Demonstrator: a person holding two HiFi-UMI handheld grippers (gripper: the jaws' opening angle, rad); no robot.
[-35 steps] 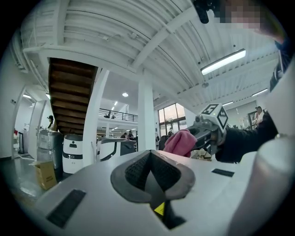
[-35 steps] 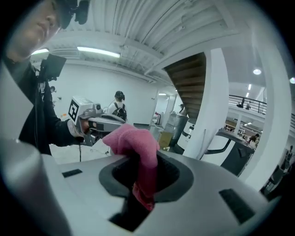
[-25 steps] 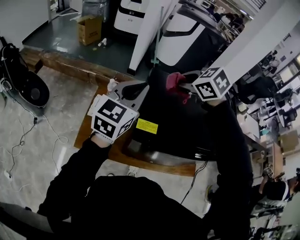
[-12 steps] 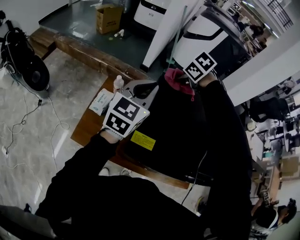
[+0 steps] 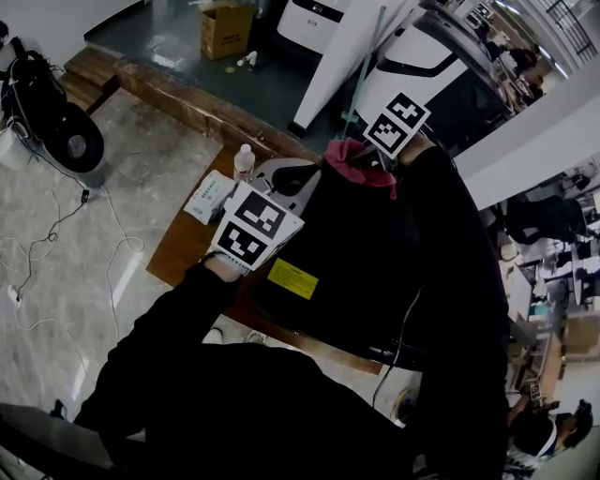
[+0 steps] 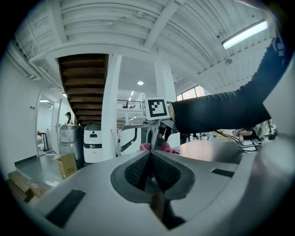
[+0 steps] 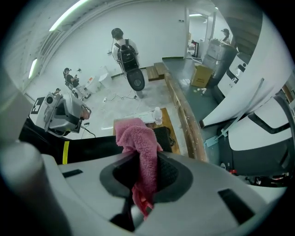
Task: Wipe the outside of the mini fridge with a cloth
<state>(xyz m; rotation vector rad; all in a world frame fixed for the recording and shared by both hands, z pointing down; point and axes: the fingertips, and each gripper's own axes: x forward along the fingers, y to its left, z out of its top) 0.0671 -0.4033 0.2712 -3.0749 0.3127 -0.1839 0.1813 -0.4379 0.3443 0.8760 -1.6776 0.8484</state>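
The black mini fridge (image 5: 347, 253) with a yellow label (image 5: 292, 278) fills the middle of the head view. At its far top edge lies a pink cloth (image 5: 356, 157), and my right gripper (image 5: 373, 155) is shut on it. In the right gripper view the cloth (image 7: 138, 140) hangs bunched between the jaws, over the fridge's far edge (image 7: 161, 133). My left gripper (image 5: 289, 178) is shut with nothing in it, at the fridge's left top edge. In the left gripper view its jaws (image 6: 148, 156) point at the right gripper (image 6: 156, 133) and the cloth (image 6: 159, 147).
The fridge stands on a wooden platform (image 5: 178, 258), which also holds a water bottle (image 5: 244, 161) and a white packet (image 5: 208, 199). Cables (image 5: 56, 234) trail over the marble floor at the left. A cardboard box (image 5: 228, 28) and white machines (image 5: 412, 66) stand behind.
My right gripper has carried the pink cloth leftwards and further away along the fridge top. The left gripper has stayed shut by the fridge's left edge.
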